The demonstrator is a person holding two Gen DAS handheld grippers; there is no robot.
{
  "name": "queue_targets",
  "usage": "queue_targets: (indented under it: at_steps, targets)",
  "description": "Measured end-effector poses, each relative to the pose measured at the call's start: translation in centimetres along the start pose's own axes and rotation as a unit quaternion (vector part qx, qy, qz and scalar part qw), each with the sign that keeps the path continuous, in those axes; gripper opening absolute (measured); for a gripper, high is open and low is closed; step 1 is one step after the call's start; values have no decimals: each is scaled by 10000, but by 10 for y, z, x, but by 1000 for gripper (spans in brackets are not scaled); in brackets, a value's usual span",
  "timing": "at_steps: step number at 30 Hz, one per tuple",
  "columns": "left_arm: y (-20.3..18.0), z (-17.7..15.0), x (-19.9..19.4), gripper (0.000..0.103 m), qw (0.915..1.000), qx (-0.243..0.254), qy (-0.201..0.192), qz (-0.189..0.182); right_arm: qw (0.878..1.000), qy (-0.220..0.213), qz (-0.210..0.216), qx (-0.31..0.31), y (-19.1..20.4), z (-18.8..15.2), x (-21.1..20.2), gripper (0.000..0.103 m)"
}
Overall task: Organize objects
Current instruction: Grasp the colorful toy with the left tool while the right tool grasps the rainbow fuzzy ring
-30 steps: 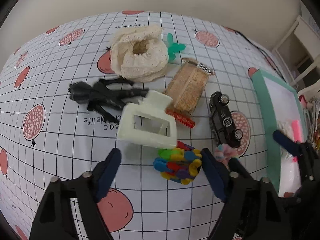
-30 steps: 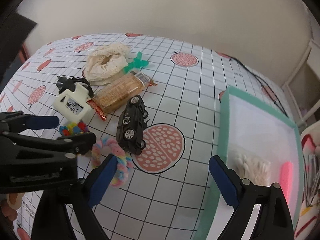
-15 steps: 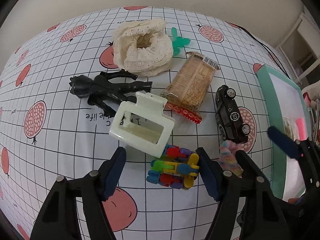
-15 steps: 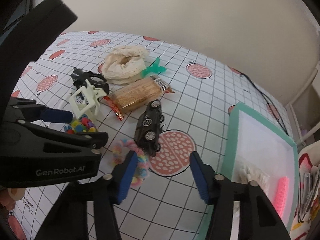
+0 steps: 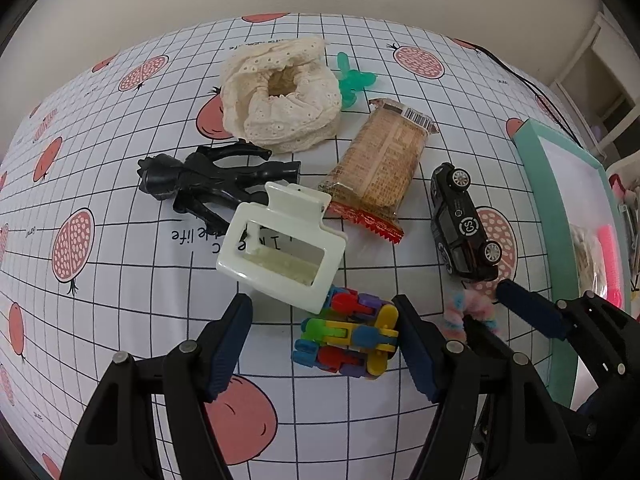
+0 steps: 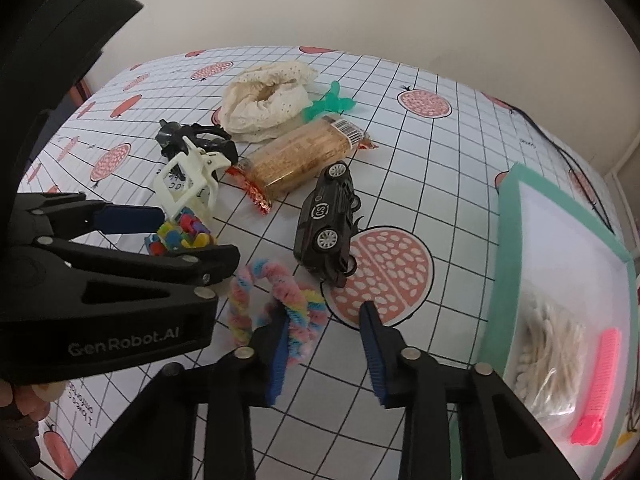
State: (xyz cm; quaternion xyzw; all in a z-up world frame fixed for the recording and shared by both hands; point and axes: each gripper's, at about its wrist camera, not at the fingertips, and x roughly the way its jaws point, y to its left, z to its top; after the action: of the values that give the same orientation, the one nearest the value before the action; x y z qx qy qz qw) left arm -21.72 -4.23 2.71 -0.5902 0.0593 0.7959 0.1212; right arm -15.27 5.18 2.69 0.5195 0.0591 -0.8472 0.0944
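Since earlier: both grippers had come in lower and closer, and the right jaws had narrowed from a wide spread.
Left gripper [image 5: 322, 342]: jaws wide open, holding nothing; the colourful block toy [image 5: 347, 338] lay between the pads, touching the right one or nearly so.
Right gripper [image 6: 326, 354]: jaws partly open and empty; its left pad was pressed against the pastel fuzzy ring [image 6: 276, 304].
Key relation: ring lay left of the right jaws' gap, not inside it, with the black toy car [image 6: 328, 226] just beyond, long axis running near to far.
Nearer hand: right one for ring and car, left for block toy.
Destination, likely: teal-rimmed tray [image 6: 506, 240] at the right, already holding a pink comb [image 6: 598, 384].
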Motion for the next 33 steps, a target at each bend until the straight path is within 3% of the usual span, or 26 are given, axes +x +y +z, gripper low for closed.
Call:
queue_targets:
  at_steps: [2, 5, 10, 19, 33]
  targets:
    - [-1, 0, 0, 71, 10000, 39, 0, 27, 10000, 0, 3, -5, 0, 0, -1, 24]
    - [-2, -4, 1, 60, 9999, 83, -31, 94, 10000, 7, 70, 14, -2, 2, -1, 18]
    - [2, -6, -2, 48, 9999, 95, -47, 95, 9997, 43, 205, 116, -4, 2, -4, 14]
    - [8, -5, -7, 46, 10000, 25, 38, 4, 9987, -21, 413, 286, -8, 5, -10, 12]
    - [23, -2, -27, 45, 10000, -18, -22, 84, 9958, -470, 563, 542, -22, 12, -37, 12]
